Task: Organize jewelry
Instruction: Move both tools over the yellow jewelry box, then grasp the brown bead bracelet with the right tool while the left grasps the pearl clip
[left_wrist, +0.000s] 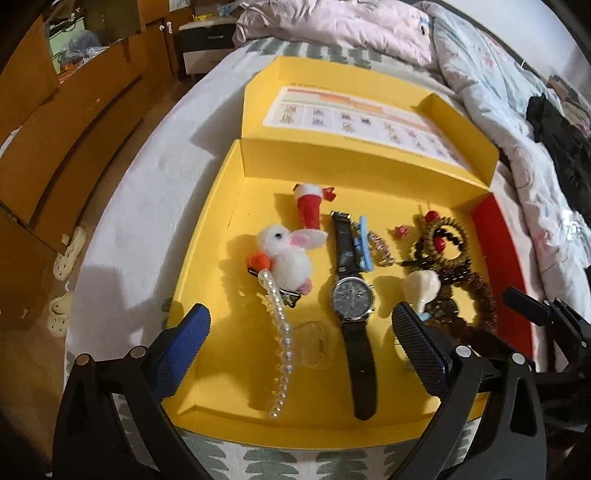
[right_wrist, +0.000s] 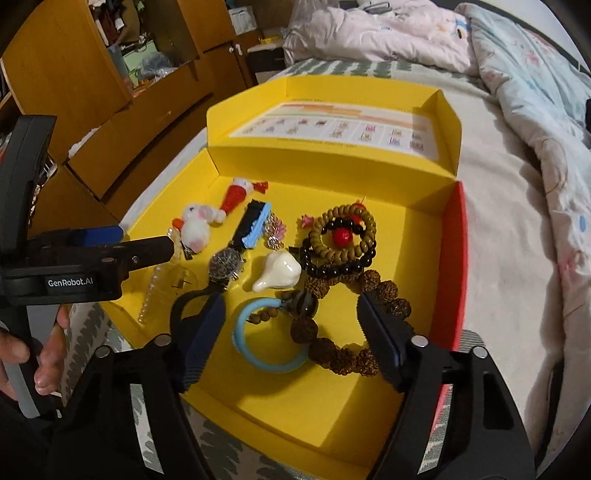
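Both tongs are held spread wide with nothing gripped: the left tongs hover over the near-left part of the yellow box, and the right tongs hang over its near-right part. That box is set on the bed, lid flipped back, with a rumpled quilt piled behind and wooden cabinets off to the left. All the jewelry is kept inside the box. A black-strapped watch is laid lengthwise down the middle, with a pearl strand stretched out beside it on the left. A fuzzy white bunny clip is perched at the strand's far end, and a little red santa hat is placed just behind it. On the right side, a heap of brown and black bead bracelets is stacked up, with a chunky knobbly bracelet curled nearer the right tongs. A light blue ring bangle is seen between the right tongs' pads, a white shell just beyond it, and a blue hair clip is tucked against the watch strap.
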